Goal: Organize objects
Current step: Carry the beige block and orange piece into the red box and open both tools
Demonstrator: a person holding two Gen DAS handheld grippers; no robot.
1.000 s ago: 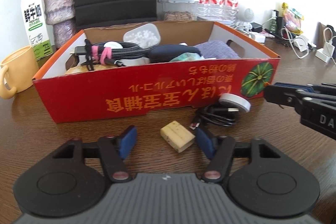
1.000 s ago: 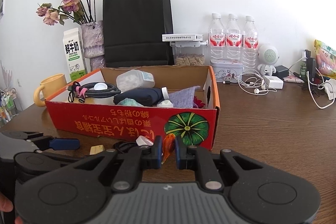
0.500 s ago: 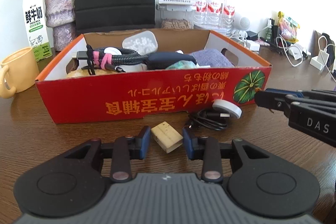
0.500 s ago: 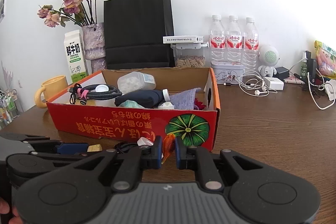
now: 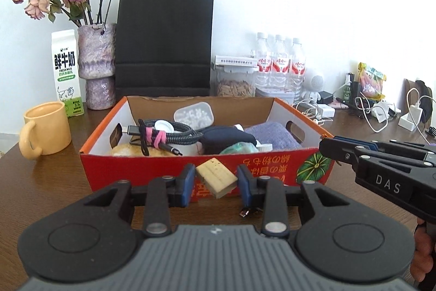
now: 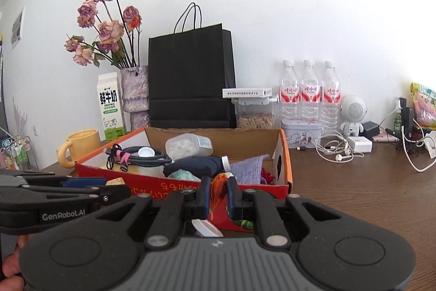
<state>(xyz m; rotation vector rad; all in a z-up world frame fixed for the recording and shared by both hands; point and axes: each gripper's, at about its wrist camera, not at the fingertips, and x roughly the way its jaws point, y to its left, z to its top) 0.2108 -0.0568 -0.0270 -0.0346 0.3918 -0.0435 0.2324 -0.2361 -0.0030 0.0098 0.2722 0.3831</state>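
Note:
My left gripper [image 5: 216, 177] is shut on a tan wooden block [image 5: 216, 178] and holds it lifted in front of the red cardboard box [image 5: 114, 173]. The box holds a braided cable [image 5: 169, 134], a clear pill container [image 5: 194, 115], a dark pouch [image 5: 227, 139] and a purple cloth [image 5: 272, 138]. My right gripper [image 6: 218, 194] is shut on a small orange-red object [image 6: 218, 188], close to the box's near right corner [image 6: 286, 182]. The left gripper [image 6: 81, 188] also shows at the left of the right wrist view, the right gripper [image 5: 381, 162] at the right of the left wrist view.
A yellow mug [image 5: 45, 131], milk carton [image 5: 66, 72], flower vase [image 5: 98, 67] and black paper bag [image 5: 163, 42] stand behind the box. Water bottles [image 6: 309, 94], a tin [image 6: 301, 132], earphones [image 6: 335, 149] and chargers lie at the right. A white cap [image 6: 205, 228] and black cable end [image 5: 245, 212] lie before the box.
My left gripper closed on the wooden block and lifted it off the table toward the box. The right gripper stayed shut on the orange-red object and rose slightly.

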